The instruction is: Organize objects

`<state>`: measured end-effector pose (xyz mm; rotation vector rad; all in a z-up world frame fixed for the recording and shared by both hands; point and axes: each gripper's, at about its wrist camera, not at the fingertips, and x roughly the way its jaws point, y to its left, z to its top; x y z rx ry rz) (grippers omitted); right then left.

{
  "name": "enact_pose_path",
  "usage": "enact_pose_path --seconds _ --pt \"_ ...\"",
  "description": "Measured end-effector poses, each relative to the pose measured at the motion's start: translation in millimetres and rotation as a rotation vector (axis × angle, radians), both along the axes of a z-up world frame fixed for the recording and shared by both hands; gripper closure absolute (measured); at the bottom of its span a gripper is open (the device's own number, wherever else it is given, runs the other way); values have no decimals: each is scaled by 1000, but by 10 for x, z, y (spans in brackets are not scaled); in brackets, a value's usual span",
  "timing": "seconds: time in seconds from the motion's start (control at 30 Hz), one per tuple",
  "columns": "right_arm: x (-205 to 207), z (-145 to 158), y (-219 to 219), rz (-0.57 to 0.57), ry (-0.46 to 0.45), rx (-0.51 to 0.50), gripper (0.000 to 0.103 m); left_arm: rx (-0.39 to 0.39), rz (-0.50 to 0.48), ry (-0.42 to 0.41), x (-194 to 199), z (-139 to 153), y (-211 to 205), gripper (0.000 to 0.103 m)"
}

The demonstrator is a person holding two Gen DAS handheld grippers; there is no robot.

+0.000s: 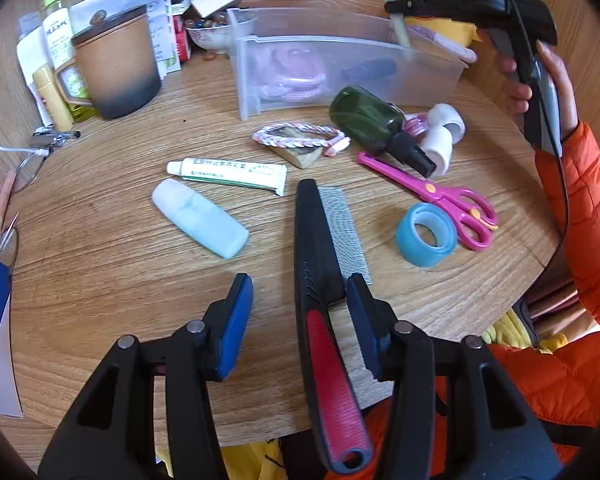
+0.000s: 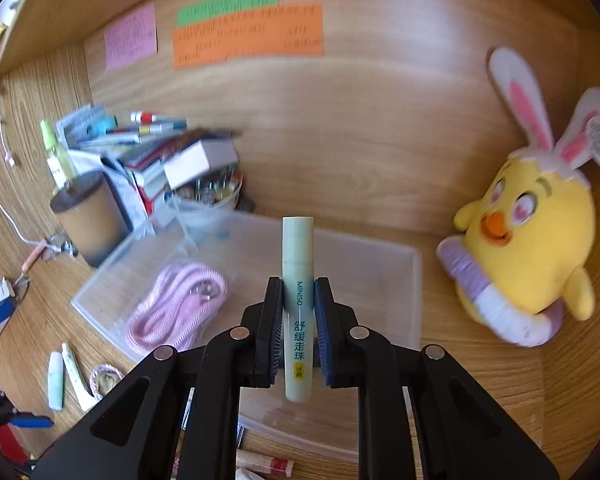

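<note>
- 2 grippers are at work: the right gripper (image 2: 298, 322) pinches a pale green roll-on stick (image 2: 298, 264) upright between its pads, held above the clear plastic organizer bin (image 2: 400, 280).
- Left gripper (image 1: 300, 320) stands spread over the counter (image 1: 120, 280), with the flea comb (image 1: 324, 280) lying between its pads; the right pad sits beside the comb's teeth, and no squeeze shows.
- Step in hand, as I judge it: the stick is being carried to the bin while the comb is lined up for pickup.
- Next move likely calls for lowering the stick into bare bin floor at 3 o'clock of the pink cord (image 2: 172, 304), then spreading the pads; the left needs to close squarely on the comb's black spine.
- Still loose on the counter: ointment tube (image 1: 228, 174) at 11 o'clock of the comb, pale blue bottle (image 1: 200, 218) at 9 o'clock, blue tape roll (image 1: 426, 234) and pink scissors (image 1: 440, 196) at 2 o'clock.
- Readable writing: "MINISO" on the stick, followed by Chinese characters; "DAS" embossed on the right gripper's body in the left wrist view. Wall notes are too blurred to read.
</note>
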<state>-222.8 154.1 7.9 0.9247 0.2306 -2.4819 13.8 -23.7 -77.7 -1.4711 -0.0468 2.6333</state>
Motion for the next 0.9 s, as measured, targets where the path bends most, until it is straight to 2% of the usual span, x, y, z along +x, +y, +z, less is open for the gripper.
enact_pose_path --seconds 0.07,0.1,0.13,0.33,0.4,0.5,0.7,0.83,0.9 --pt "-21 -91 -50 13 -25 21 89 0 11 8 -5 -3 -18 63" --pt "-17 -138 -77 22 -38 32 89 -5 10 14 -5 -6 -8 72" --pt "-15 -167 -99 29 -48 41 89 -8 13 19 -6 -8 7 75" --pt "3 -269 -182 54 -93 81 88 -32 42 54 -7 -17 68 75" --pt "30 -263 -169 62 -103 73 83 -47 55 67 -10 -14 72 76" --pt "138 -205 -125 68 -84 63 72 -39 61 82 -7 15 62 76" --pt "528 -64 -3 119 -22 27 61 -52 71 144 -21 172 75 76" --pt "709 -34 30 142 -4 17 59 -34 89 188 -77 315 51 78" --pt "784 -24 73 146 -2 3 59 -29 86 202 -122 379 51 94"
